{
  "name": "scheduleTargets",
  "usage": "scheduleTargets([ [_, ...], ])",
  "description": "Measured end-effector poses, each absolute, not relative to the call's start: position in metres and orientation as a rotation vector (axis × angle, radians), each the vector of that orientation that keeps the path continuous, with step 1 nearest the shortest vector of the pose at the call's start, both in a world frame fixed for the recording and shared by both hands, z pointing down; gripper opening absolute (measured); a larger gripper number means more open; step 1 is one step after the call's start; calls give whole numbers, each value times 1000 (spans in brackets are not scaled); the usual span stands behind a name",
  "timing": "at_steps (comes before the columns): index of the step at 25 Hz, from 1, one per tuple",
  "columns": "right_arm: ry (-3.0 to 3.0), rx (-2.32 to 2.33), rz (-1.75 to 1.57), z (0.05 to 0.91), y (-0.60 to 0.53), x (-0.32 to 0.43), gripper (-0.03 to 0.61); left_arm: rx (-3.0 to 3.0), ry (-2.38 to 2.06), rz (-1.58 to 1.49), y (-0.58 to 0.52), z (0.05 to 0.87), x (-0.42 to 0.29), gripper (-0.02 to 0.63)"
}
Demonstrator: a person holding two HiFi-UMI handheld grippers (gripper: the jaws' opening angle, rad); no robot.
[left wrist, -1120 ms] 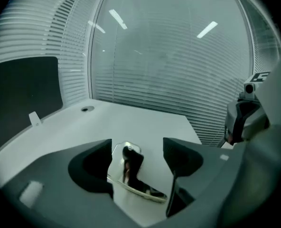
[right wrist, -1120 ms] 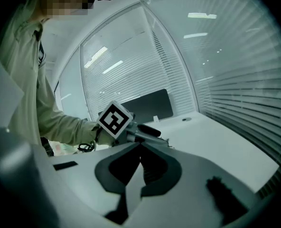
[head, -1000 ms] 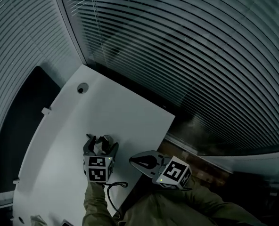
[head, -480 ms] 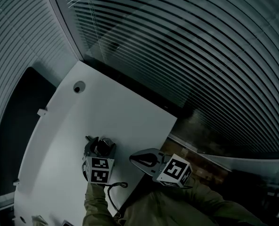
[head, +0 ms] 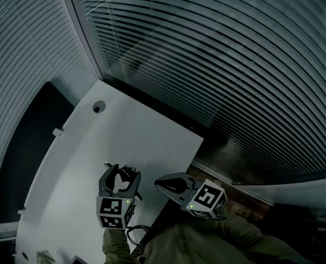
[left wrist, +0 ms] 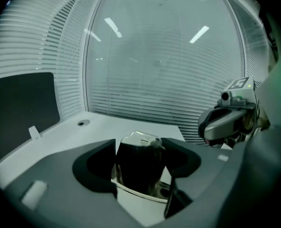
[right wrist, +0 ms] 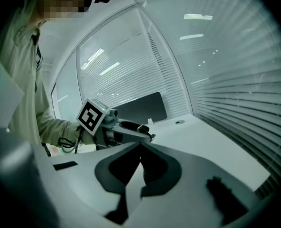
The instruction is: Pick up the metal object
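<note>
Nearly done. L gripper (left wrist: 139,145) has the metal object (left wrist: 138,163) btwn its jaws. The jaws have just been closing and are now clamped on it, pads on both sides.

Object: shiny, rounded top, dark reflective face, thin pale rim at bottom. Exact shape hard to tell in this light.

Head view: L gripper (head: 120,176) is over the near part of the white table (head: 146,131), object (head: 128,172) at its tip. In L gripper view, bare table shows under the object's lower rim, so it looks clear of the surface. That's a judgement, not certain.

R gripper (head: 159,182) hangs by the table's right edge, near L but apart. Its jaws are pinched together w/ nothing btwn them. It looks to have no part in the pick.

- Done: reach and grasp; prob. lift-off too.
- Left: little. Raise a bit more and hold steady.
- Risk: smooth metal could slip in the pads.
</note>
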State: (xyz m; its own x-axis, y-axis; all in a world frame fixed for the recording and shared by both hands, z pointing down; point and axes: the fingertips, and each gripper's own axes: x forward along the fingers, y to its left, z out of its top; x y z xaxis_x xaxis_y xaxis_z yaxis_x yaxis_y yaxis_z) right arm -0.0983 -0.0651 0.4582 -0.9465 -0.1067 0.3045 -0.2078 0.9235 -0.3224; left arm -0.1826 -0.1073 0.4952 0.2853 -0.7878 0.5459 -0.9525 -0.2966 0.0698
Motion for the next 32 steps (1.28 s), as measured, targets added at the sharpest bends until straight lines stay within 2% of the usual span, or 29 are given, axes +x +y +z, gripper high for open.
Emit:
scheduleTargets([
  [12, -2887, 384, 290, 408, 21, -89, 0, 2495, -1624, 327, 5, 386, -154, 305],
  [20, -2920, 424, 228, 386, 75, -80, 0, 2529, -1633, 274, 80, 365, -141, 305],
  [32, -2926, 392, 165, 369, 94, -49, -2, 2551, -1609, 221, 100, 350, -113, 305],
])
